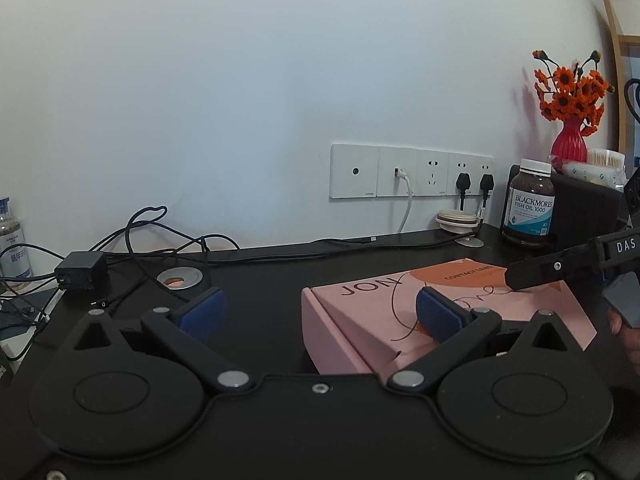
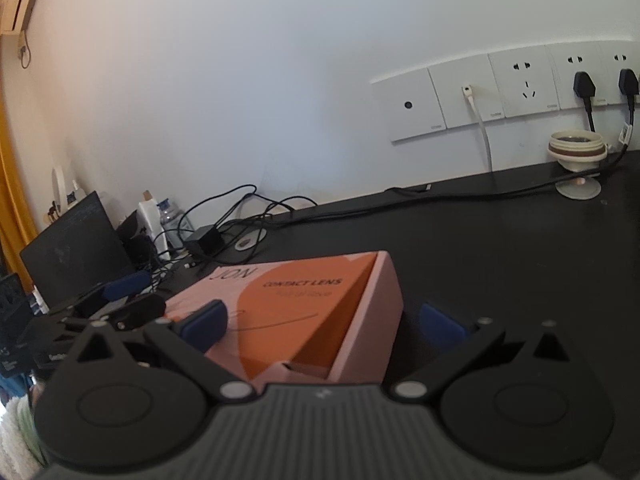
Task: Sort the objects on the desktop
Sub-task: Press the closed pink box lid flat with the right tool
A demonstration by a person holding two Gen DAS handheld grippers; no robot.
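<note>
A pink and orange contact-lens box (image 1: 400, 304) lies flat on the black desk (image 1: 260, 276). My left gripper (image 1: 320, 312) is open at the box's left end, its right pad over the lid and its left pad over bare desk. In the right wrist view the same box (image 2: 304, 304) sits between the pads of my open right gripper (image 2: 322, 322), the left pad above the lid and the right pad beside the box's right wall. A black finger (image 1: 532, 274) of the right gripper reaches over the lid's far right corner. Neither gripper holds anything.
A fish oil bottle (image 1: 530, 204), a black organizer (image 1: 584, 208) and a red vase of orange flowers (image 1: 570, 140) stand at back right. A suction-cup holder (image 2: 576, 152) sits below the wall sockets (image 1: 412, 170). Cables and a black adapter (image 1: 80, 270) lie back left, near a dark screen (image 2: 72, 248).
</note>
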